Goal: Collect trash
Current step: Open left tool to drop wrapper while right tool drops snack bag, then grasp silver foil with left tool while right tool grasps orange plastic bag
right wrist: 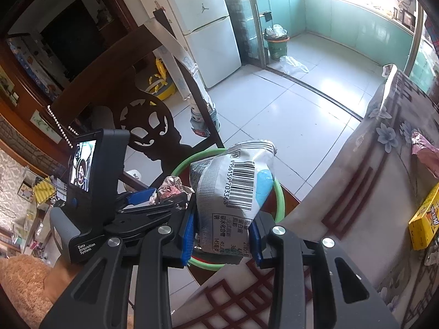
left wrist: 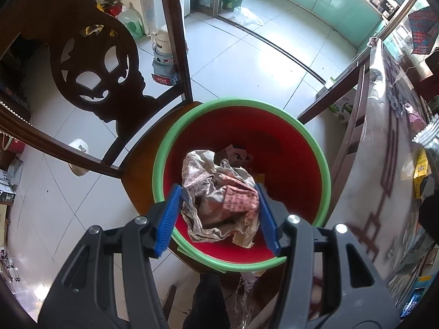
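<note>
Over the red bin (left wrist: 290, 148) on a chair seat, the left gripper (left wrist: 219, 213) pinches crumpled paper (left wrist: 219, 192) and the right gripper (right wrist: 223, 238) clamps a snack bag (right wrist: 233, 189) by its lower edge: 2 light, soft, crushable pieces.

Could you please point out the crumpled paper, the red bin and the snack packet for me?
crumpled paper (left wrist: 219, 200): left wrist view, centre of the wad.
red bin (left wrist: 290, 148): left wrist view, bare inner wall.
snack packet (right wrist: 233, 192): right wrist view, on the barcode panel.
</note>
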{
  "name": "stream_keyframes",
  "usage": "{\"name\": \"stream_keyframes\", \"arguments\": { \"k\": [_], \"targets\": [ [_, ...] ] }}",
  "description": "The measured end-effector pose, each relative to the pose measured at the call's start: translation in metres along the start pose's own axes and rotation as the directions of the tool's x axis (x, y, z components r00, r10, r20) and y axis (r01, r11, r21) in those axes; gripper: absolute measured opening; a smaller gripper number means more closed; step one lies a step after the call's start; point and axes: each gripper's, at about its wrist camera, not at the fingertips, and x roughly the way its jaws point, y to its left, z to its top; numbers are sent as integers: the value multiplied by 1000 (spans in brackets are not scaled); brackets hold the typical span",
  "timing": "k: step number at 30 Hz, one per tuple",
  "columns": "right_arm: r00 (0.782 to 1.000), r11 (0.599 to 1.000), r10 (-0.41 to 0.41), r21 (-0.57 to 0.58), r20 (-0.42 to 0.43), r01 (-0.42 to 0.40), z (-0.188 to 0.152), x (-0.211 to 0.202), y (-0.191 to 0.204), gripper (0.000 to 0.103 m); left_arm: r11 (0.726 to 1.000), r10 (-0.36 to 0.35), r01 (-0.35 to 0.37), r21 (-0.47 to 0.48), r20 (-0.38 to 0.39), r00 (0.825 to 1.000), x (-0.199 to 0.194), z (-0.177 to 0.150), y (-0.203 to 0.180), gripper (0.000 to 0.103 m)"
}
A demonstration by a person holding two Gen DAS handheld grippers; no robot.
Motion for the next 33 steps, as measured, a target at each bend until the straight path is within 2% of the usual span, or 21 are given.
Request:
{"name": "stream_keyframes", "arguments": {
  "k": [18,20,21,22,33],
  "targets": [
    [1000,1000,11,-12,6,-11,2,-2,8,34,1000,-7,7,11,6,1000,-2,-2,0,53],
    [1000,1000,15,-12,13,-14,2,-3,10,48,1000,-7,7,9,10,1000,-3,-2,1,60],
    [1000,1000,14,-8,20,-13,0,-5,9,64,1000,-7,7,10,9,1000,-4,-2,1,64],
    [1000,1000,12,-4,29,-12,0,-6,9,69,1000,-8,8,8,10,1000,-4,-3,1,73],
    [998,1000,-9,14,61,8,-12,-25,5,68,1000,-8,8,5,46,999,-18,-8,-2,76]
  ]
}}
